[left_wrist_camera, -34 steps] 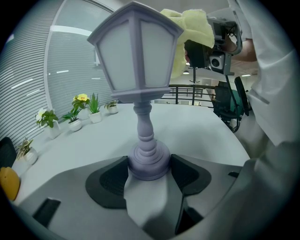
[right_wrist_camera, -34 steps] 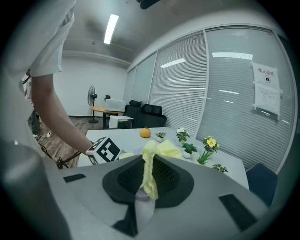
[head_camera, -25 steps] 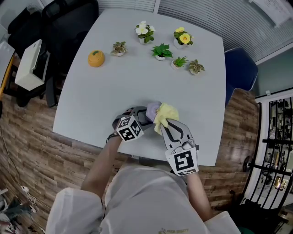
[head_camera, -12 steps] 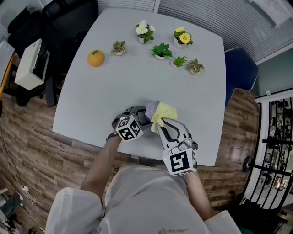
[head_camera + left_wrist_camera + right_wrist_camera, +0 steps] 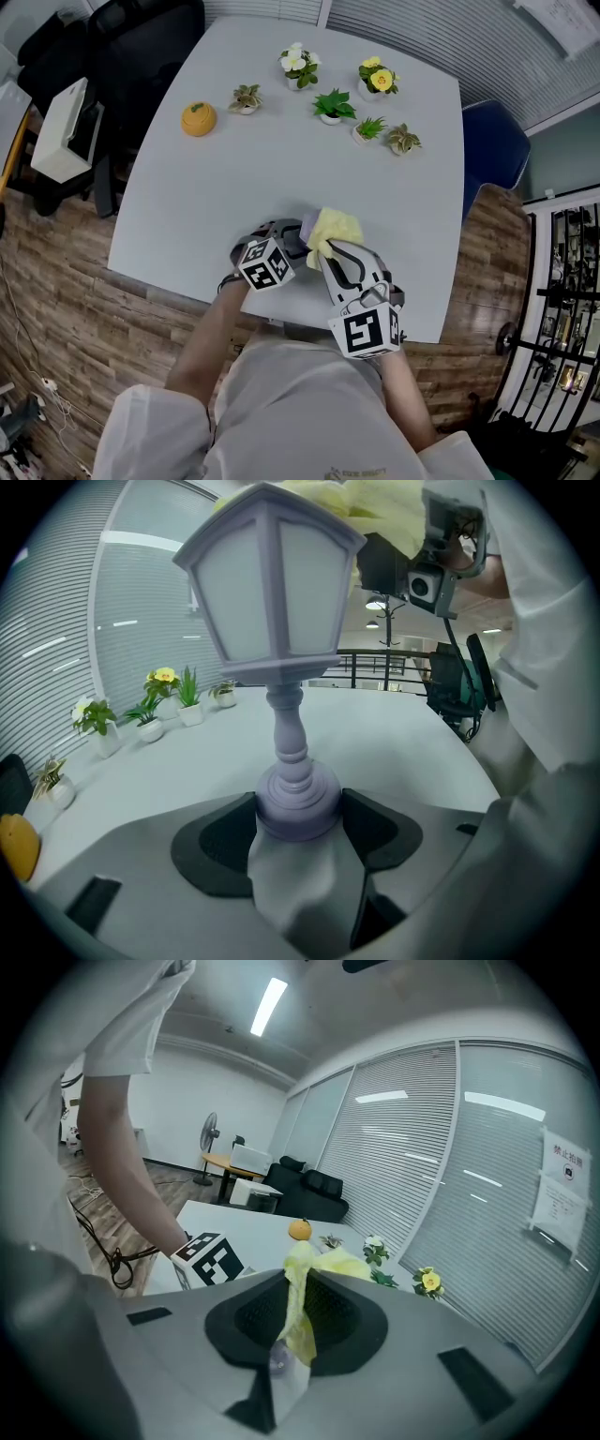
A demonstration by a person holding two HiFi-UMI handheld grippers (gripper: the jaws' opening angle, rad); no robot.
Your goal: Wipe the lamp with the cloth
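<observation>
A small lilac lantern-shaped lamp (image 5: 272,602) stands up from my left gripper (image 5: 298,819), whose jaws are shut on its round base. In the head view the lamp (image 5: 309,225) is mostly hidden under the yellow cloth (image 5: 335,228), near the table's front edge. My right gripper (image 5: 330,253) is shut on that cloth (image 5: 302,1307) and holds it on the lamp's top. From the left gripper view the cloth (image 5: 375,508) drapes over the lamp's roof. The left gripper (image 5: 292,240) sits just left of the right one.
Several small potted plants (image 5: 330,105) stand in a row at the far side of the white table (image 5: 234,178), with an orange pumpkin-like ornament (image 5: 198,119) to their left. A black chair and white box (image 5: 61,131) stand off the table's left, a blue chair (image 5: 492,141) to the right.
The right gripper has shifted slightly left and up with the cloth, sliding it across the lamp's top. The left gripper and lamp have stayed put.
</observation>
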